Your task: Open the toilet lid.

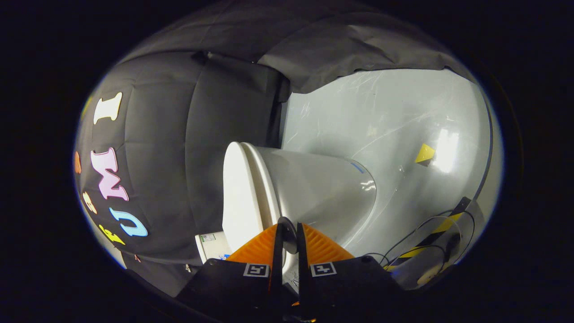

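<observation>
Tool (287,233) fingers nearly together, narrow gap, tips at the closed toilet lid (240,197) edge; grip unclear. Small label (207,237) by the toilet (323,188) base unreadable.

One toilet (314,188) — white, one lid (237,193) on it; one gripper (287,231), two fingers (260,246), near-closed, narrow gap between them, tips at lid's edge; two square marker tags (256,269), one per finger; one yellow wedge (424,154) on floor (381,116), well beyond toilet; one yellow-and-black striped strip (437,233) beside toilet base; several dark cables (417,237) across strip — exact count cannot tell; one white box (213,244) with label beside lid.
</observation>
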Demonstrator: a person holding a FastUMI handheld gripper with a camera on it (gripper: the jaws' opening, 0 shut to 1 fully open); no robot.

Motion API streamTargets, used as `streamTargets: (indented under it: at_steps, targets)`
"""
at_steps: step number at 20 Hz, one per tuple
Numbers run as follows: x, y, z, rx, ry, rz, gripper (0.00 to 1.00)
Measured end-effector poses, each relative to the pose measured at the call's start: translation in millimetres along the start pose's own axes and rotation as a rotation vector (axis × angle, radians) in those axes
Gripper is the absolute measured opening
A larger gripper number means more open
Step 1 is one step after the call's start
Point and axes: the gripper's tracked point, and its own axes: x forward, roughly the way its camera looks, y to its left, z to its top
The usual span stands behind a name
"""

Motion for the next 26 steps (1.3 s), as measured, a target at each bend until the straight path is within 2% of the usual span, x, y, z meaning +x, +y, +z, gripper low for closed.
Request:
streamTargets:
  at_steps: [7,15,22,26]
  targets:
    - [-2.6,10.5,0.9,-0.042,-0.013,0.024,0.16]
    - [-19.2,39.5,2.5,-0.130,-0.109,0.037,0.14]
    - [-53.8,101.0,-10.0,-0.311,-0.201,0.011,0.14]
    - [-77.5,149.3,-26.4,-0.441,-0.250,0.028,0.14]
